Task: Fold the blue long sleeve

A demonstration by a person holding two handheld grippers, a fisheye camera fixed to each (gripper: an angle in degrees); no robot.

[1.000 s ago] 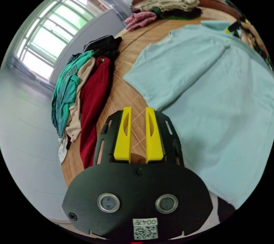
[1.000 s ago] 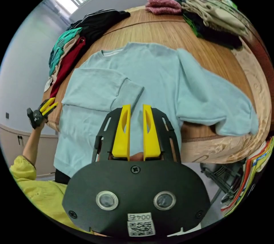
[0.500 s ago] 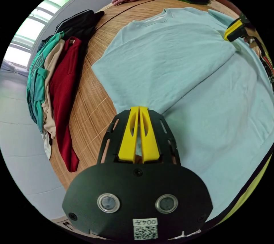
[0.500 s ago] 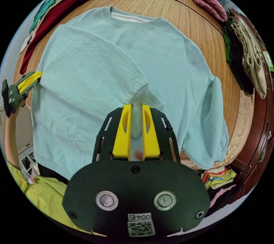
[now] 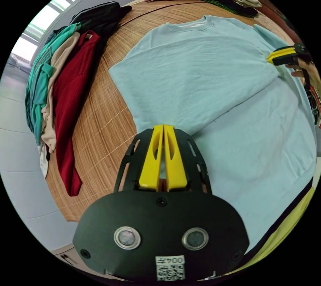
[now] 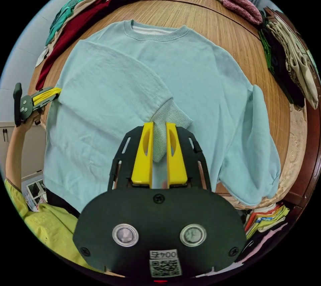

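Fingers: right gripper [image 6: 159,147] pinched on ribbed cuff [image 6: 167,120], left gripper [image 5: 163,152] clamped on sleeve fold; pale blue long-sleeve sweatshirt [image 6: 187,75] flat mid-bench, wooden slatted bench [image 6: 214,15]. Risk: cuff slipping w/ uneven lift, skewing fold.

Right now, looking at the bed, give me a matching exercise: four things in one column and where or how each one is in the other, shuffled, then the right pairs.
1. folded sleeve cuff
2. unfolded sleeve
3. dark red garment
4. pink knit

A. hangs over the mat's near edge
B. lies in the pile beside the sweatshirt
C. sits between the right gripper's jaws
D. rests at the far end of the mat

Pairs: 1-C, 2-A, 3-B, 4-D
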